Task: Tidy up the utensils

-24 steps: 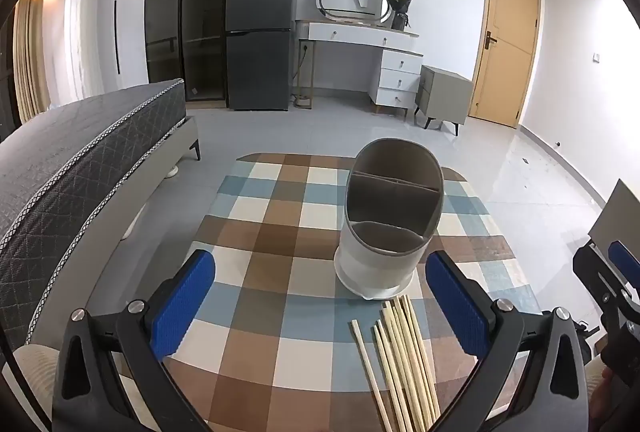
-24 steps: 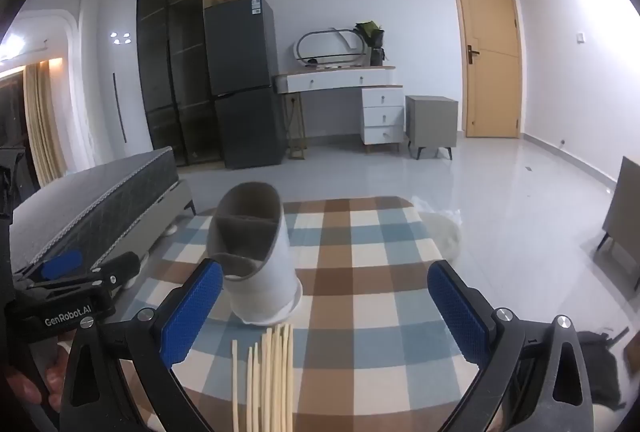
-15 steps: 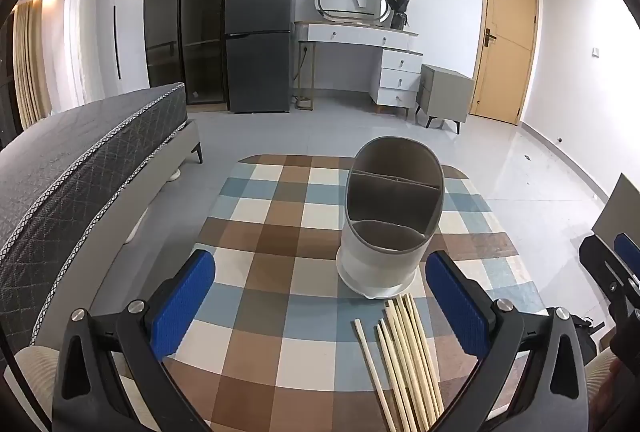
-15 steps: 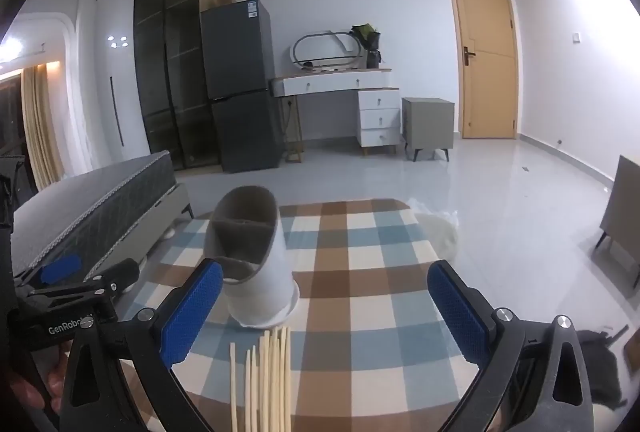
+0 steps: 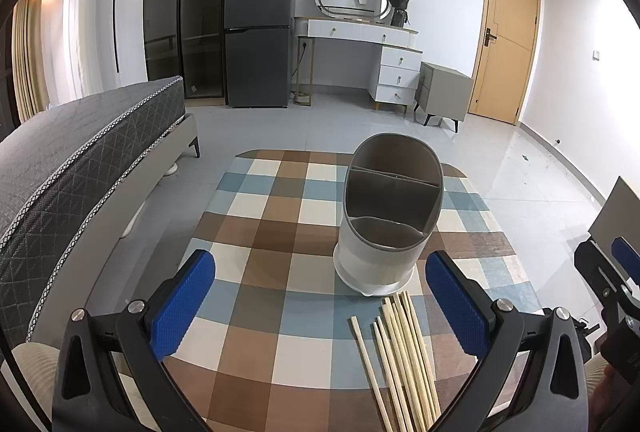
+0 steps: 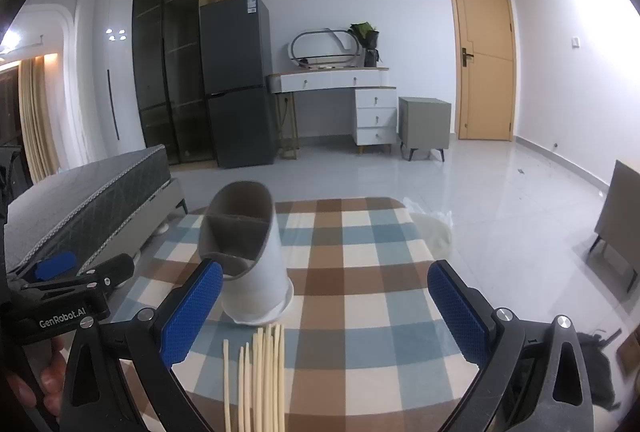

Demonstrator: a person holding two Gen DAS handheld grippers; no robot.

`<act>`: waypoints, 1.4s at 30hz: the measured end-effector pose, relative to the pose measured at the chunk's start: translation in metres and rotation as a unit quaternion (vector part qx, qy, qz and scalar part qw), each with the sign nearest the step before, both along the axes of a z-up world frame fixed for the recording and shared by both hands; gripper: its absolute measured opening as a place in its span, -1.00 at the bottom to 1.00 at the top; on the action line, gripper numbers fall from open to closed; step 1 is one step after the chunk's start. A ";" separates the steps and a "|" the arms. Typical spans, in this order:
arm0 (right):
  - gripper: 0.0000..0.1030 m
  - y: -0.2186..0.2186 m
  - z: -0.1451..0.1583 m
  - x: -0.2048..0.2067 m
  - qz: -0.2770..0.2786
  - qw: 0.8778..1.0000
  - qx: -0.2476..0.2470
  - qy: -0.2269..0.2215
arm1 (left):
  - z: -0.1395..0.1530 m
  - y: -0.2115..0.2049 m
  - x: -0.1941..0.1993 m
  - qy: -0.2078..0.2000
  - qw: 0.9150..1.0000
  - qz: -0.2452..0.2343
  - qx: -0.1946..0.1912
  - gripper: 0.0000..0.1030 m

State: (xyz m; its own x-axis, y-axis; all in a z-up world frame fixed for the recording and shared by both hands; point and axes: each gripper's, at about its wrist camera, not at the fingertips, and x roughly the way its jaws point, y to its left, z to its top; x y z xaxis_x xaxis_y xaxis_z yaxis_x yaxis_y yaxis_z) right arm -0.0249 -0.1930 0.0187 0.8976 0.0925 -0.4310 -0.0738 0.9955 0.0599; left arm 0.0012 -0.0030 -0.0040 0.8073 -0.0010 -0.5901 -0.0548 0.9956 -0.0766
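Beside pale chopsticks (image 5: 400,356), a divided grey-white utensil holder (image 5: 390,216).

From my left wrist view, the utensil holder (image 5: 390,216) stands on the table (image 5: 280,232) at about one o'clock, with the chopsticks (image 5: 400,360) lying on the table just before it, nearer me. The bed (image 5: 80,159) runs along at nine o'clock, beside the table. Behind the table, the fridge (image 5: 260,19) sits at eleven, the desk (image 5: 360,43) at twelve, the door (image 5: 508,35) at two.
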 end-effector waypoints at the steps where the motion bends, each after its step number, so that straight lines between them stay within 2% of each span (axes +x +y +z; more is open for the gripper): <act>1: 1.00 0.001 -0.001 0.001 0.000 1.000 -0.001 0.000 | 0.000 0.000 0.000 0.001 1.000 -0.001 -0.001 0.98; 42: 1.00 -0.001 0.000 -0.001 0.003 1.000 0.008 0.001 | -0.002 0.002 0.000 0.025 0.999 -0.011 -0.017 0.98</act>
State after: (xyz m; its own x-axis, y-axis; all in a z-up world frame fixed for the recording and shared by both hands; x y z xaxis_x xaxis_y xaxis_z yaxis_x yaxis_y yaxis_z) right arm -0.0261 -0.1936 0.0185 0.8961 0.1052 -0.4313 -0.0804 0.9939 0.0755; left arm 0.0014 -0.0013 -0.0062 0.7759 -0.0392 -0.6297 -0.0376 0.9934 -0.1082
